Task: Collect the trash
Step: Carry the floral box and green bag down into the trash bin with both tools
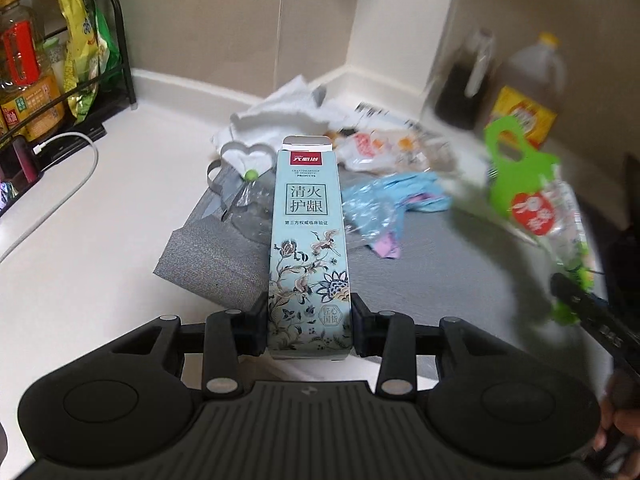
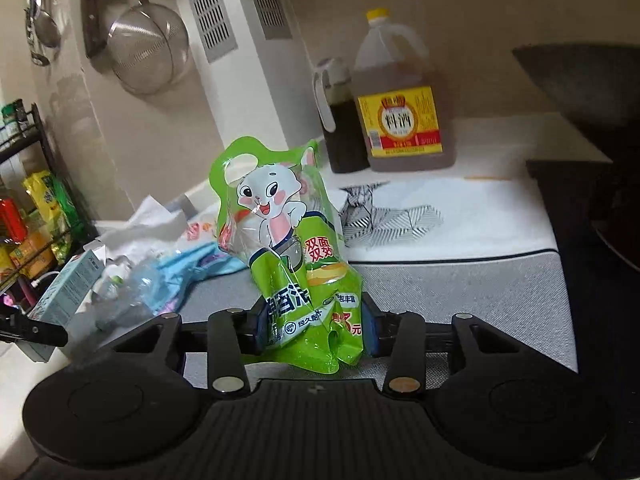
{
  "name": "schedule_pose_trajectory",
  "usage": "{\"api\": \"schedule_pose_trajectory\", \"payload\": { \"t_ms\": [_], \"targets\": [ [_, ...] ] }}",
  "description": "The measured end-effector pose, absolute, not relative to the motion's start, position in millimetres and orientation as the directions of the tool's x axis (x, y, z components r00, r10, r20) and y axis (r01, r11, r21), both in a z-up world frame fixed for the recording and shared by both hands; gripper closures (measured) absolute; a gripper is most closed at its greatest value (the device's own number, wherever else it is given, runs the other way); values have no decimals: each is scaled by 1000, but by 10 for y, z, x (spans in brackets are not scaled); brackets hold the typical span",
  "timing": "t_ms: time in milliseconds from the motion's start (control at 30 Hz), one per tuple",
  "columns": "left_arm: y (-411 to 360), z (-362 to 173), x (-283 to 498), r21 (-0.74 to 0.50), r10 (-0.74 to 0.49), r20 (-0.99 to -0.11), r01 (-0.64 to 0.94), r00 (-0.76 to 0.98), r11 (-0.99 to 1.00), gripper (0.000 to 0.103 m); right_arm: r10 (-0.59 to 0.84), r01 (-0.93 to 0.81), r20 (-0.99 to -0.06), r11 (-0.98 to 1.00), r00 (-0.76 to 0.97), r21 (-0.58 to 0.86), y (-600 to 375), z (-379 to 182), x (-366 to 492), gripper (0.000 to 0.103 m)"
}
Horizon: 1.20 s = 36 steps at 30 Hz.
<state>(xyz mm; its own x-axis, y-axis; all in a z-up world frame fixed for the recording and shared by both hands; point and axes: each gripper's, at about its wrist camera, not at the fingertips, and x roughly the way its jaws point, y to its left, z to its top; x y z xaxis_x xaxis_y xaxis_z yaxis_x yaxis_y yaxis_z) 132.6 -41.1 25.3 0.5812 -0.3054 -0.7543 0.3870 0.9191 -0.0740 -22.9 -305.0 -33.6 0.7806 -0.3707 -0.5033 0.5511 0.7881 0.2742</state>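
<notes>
Showing left tool [image 1: 310, 322] gripping carton [image 1: 308, 248]; right view, pouch [image 2: 288, 256]

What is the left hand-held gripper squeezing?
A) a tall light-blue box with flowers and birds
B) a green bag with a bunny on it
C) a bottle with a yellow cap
A: the left hand-held gripper is clamped on the light-blue box, its pads pressing both sides.

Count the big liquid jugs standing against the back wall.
2: a dark-liquid jug with a handle and, touching its right side, a yellow-capped amber jug with a yellow label. Others may be hidden outside these views.
</notes>
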Motion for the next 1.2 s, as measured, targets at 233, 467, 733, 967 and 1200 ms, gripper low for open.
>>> {"api": "schedule_pose_trajectory", "payload": {
  "t_ms": [233,467,733,967,1200],
  "targets": [
    [-89,445,959,-101,-356,-702,409,616,907,60,-358,523,-465,800,810,295,-2912,-165,-339,58],
    [290,451,454,-56,-324,-674,391,664,919,60,-283,424,-412,853,866,305,-2594,82,-581,58],
    [716,266,-146,1,-262,-687,360,678,933,60,-152,288,-428,918,891,273,-2059,159,-897,57],
    [938,-7,-639,16,-233,-710,346,664,938,60,-35,180,-507,954,861,241,-1512,45,-1110,57],
    [1111,-396,-917,5,-199,-755,310,624,951,60,6,157,-615,965,788,211,-1182,-285,-1157,57]
  ]
}}
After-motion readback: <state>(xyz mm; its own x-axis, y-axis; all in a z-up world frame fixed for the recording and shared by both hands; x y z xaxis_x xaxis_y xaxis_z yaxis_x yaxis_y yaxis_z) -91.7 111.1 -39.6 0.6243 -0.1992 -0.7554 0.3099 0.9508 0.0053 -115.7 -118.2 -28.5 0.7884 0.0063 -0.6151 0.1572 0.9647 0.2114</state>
